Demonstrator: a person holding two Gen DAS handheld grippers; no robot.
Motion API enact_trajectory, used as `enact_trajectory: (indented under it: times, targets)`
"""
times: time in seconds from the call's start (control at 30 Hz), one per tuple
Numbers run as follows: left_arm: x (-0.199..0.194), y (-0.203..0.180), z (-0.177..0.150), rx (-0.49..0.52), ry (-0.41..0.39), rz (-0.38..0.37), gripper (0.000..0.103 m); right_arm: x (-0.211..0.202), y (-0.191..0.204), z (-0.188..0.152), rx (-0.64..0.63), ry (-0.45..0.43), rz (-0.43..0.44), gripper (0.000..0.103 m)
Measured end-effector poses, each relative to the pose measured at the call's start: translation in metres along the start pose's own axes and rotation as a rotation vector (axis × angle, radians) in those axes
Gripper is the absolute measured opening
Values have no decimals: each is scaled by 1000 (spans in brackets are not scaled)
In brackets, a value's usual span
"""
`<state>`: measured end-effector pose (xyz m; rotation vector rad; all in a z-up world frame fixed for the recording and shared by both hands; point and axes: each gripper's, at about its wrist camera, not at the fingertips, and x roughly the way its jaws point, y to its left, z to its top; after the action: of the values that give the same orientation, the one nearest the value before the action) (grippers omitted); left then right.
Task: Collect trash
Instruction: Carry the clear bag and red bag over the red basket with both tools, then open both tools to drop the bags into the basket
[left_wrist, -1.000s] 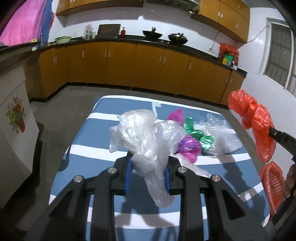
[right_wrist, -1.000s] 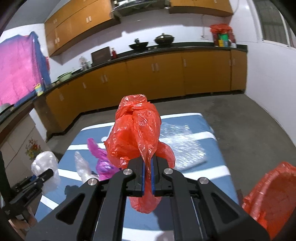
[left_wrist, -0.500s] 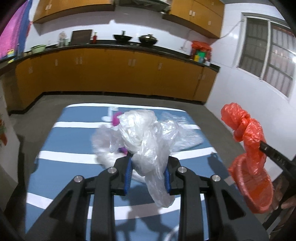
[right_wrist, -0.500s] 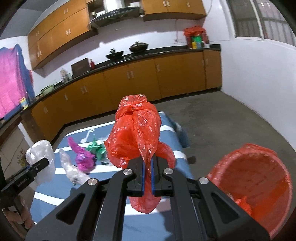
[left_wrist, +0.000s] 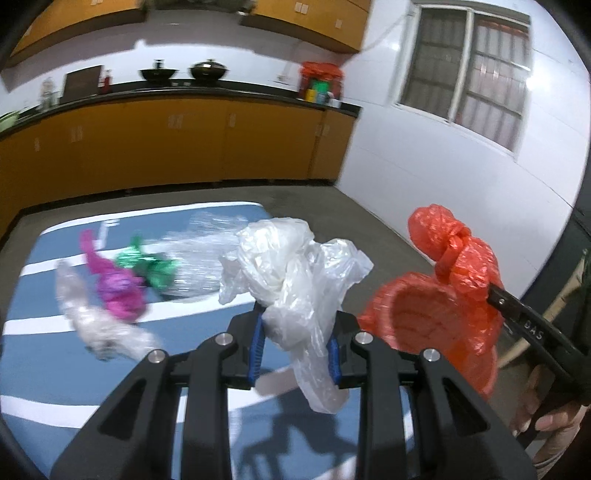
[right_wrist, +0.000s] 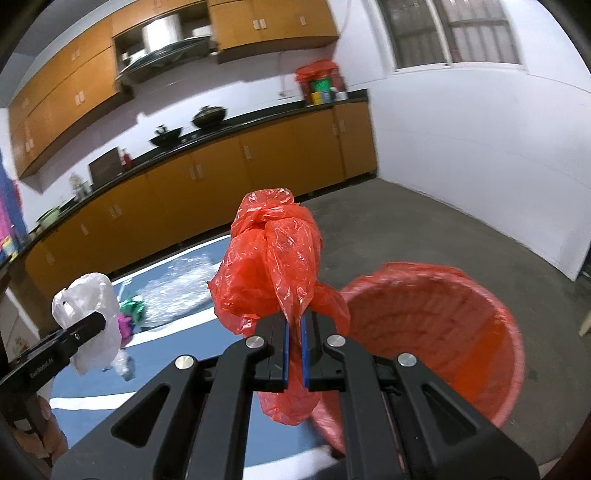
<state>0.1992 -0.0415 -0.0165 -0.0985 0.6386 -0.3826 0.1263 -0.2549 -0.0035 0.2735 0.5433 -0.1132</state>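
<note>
Tongs both loaded: left tongs (left_wrist: 295, 347) clamped on white plastic bag (left_wrist: 295, 269) above blue striped tabletop (left_wrist: 55, 362). Right tongs (right_wrist: 294, 343) shut tight on red plastic bag (right_wrist: 273, 266), just beside red basket (right_wrist: 443, 332); other wrappers on tabletop.

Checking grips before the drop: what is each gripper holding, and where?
Left gripper: white bag, by its lower bunch. Right gripper: red bag, near its bottom.

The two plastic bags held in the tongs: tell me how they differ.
The red bag is opaque orange-red; the white bag is pale and translucent. The red bag is in the right tongs, pads nearly together; the white bag is in the left tongs, pads further apart. The red bag is nearer the red basket. Both are crumpled and held in the air.
</note>
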Motion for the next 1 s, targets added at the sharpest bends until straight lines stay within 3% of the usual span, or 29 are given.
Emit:
enact_trajectory:
  times: [0.3,1.0]
  targets:
    - [26,-62,-4,80,42,-150,28,-12,-48,-6,77,-14,-102,5]
    - [87,-147,-10,192,145,-294,28,-23,-102,-15,175,-16,-207,5]
